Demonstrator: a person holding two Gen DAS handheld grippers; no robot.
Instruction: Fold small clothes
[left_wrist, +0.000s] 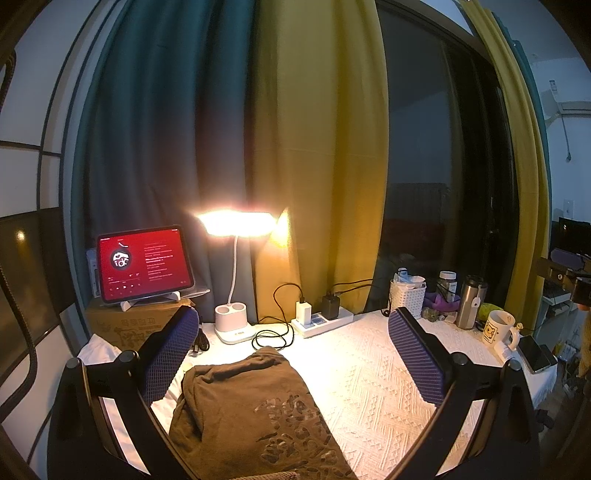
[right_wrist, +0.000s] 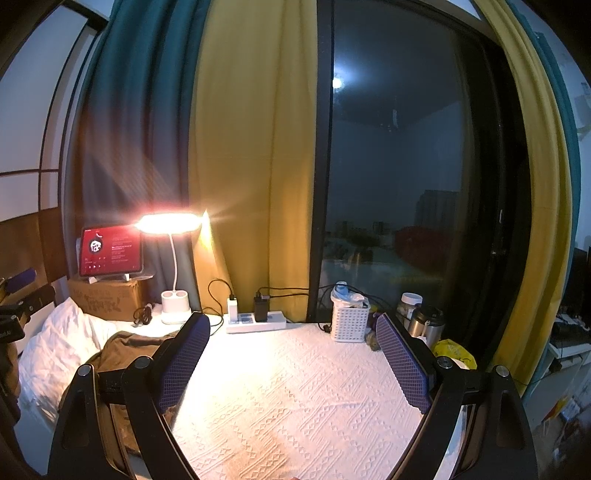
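A brown garment (left_wrist: 251, 410) with a darker printed pattern lies crumpled on the white textured table cover (left_wrist: 373, 373). My left gripper (left_wrist: 293, 332) hovers above it with its purple-padded jaws spread wide and nothing between them. In the right wrist view the same brown garment (right_wrist: 125, 347) lies at the left, partly behind the left finger. My right gripper (right_wrist: 293, 336) stands open over the bare white cover (right_wrist: 295, 398), to the right of the garment, and holds nothing.
A lit desk lamp (left_wrist: 236, 225) and a power strip (left_wrist: 321, 321) with chargers and cables stand at the back. A tablet (left_wrist: 142, 262) sits on a cardboard box (left_wrist: 129, 325). At the right stand a white basket (left_wrist: 408, 297), a flask (left_wrist: 471, 302) and a mug (left_wrist: 498, 326). A white pillow (right_wrist: 55, 347) lies left.
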